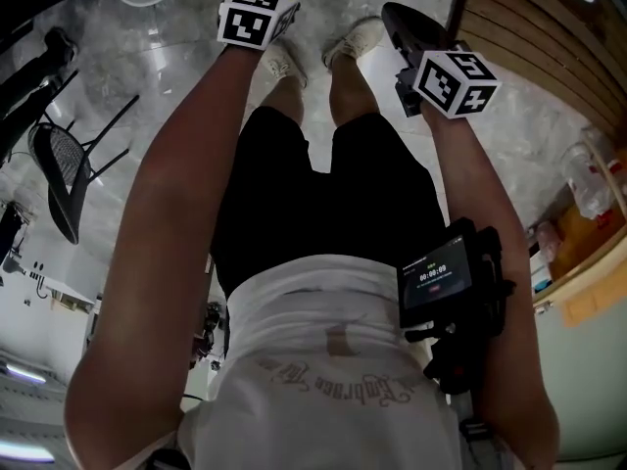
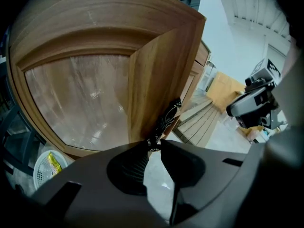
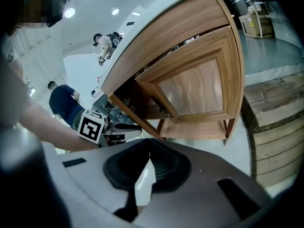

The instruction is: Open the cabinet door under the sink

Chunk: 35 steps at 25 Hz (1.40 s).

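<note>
Our left gripper [image 2: 154,144] pinches the black handle [image 2: 167,114] right at its jaw tips. The cabinet door [image 2: 80,94] stands open, edge toward us, long side rising from the jaws. Right gripper [image 3: 150,152] closed and empty, door ahead. Grey marble floor [image 1: 176,67] below.

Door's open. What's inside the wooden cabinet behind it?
Behind the open panelled wooden door, the cabinet's opening is dark: only small unclear bits along its front edge show. Contents can't be made out; the door covers the rest.
</note>
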Motion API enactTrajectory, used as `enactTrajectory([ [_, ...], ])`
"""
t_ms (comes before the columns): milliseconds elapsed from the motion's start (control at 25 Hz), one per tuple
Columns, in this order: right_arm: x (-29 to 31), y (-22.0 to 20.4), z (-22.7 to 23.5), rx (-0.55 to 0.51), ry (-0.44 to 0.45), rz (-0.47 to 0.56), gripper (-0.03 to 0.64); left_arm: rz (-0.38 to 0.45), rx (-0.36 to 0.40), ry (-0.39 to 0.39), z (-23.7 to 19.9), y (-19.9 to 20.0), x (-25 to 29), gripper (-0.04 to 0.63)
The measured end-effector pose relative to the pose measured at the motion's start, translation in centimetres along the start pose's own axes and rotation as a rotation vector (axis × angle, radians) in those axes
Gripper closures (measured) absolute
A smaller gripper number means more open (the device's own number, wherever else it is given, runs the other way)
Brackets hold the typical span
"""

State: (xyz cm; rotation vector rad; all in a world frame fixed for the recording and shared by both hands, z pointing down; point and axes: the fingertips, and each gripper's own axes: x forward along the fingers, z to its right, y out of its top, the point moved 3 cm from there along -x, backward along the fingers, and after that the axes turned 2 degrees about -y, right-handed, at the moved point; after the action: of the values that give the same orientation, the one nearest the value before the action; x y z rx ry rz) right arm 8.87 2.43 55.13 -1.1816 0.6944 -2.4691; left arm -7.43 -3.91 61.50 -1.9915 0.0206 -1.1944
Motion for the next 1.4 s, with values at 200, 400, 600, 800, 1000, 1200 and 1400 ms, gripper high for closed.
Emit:
enactTrajectory([
  [200,1.8,-1.1,-1.1,0.02,-0.011,0.015,0.603,-0.003,0.031,-0.028,-1.4,-1.3,-0.1,0.506],
  [400,0.5,-2.0,-1.6,0.031,-0.031,0.016,0.603,-0.012,0.049,-0.044,0.3,-2.2,-1.3,0.506],
  [600,1.2,-2.4,-1.8,0.026,-0.038,0.033,0.603,-0.026,0.076,-0.067,0.1,-3.6,-1.9,0.506],
  [800,1.0,-2.8,-2.7,0.033,-0.034,0.032,0.603,-0.049,0.088,-0.088,0.7,-4.7,-3.3,0.506],
  [1000,2.1,-3.1,-3.3,0.047,-0.035,0.017,0.603,-0.072,0.119,-0.133,0.3,-5.6,-4.1,0.506],
  [1200,3.5,-2.5,-4.2,0.035,-0.024,0.0,0.603,-0.095,0.132,-0.147,-0.4,-7.1,-4.9,0.506],
  [1400,5.0,-2.0,-4.9,0.012,-0.02,-0.014,0.603,-0.112,0.157,-0.153,-1.0,-8.6,-6.3,0.506],
])
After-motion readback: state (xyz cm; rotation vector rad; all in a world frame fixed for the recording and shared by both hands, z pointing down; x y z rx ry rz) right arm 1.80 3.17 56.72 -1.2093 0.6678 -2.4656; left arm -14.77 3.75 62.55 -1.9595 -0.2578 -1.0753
